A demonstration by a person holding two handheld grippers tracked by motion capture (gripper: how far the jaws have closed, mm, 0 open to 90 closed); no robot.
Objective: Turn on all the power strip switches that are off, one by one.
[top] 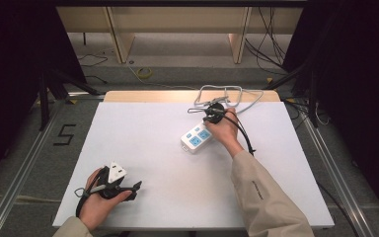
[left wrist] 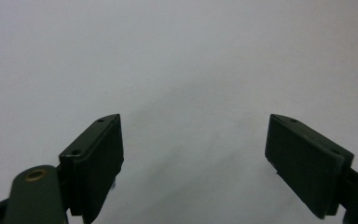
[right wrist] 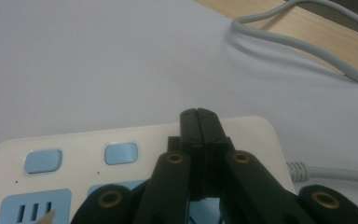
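On floor left of table [top: 143, 123]: black "5" [top: 65, 134]. Left gripper [left wrist: 193, 158] released; right gripper [right wrist: 198, 114] clenched over power strip [right wrist: 121, 140].

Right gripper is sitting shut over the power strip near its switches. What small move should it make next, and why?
Probably lower the right gripper a little and press with its closed tip. Its jaws are shut together, empty, poised above the power strip beside the blue buttons, which suits pushing rather than grasping. Whether it already touches the strip cannot be told. The left gripper sits open over the bare white table.

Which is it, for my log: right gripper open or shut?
Shut: the right gripper has its jaws pressed together, empty, over the power strip.
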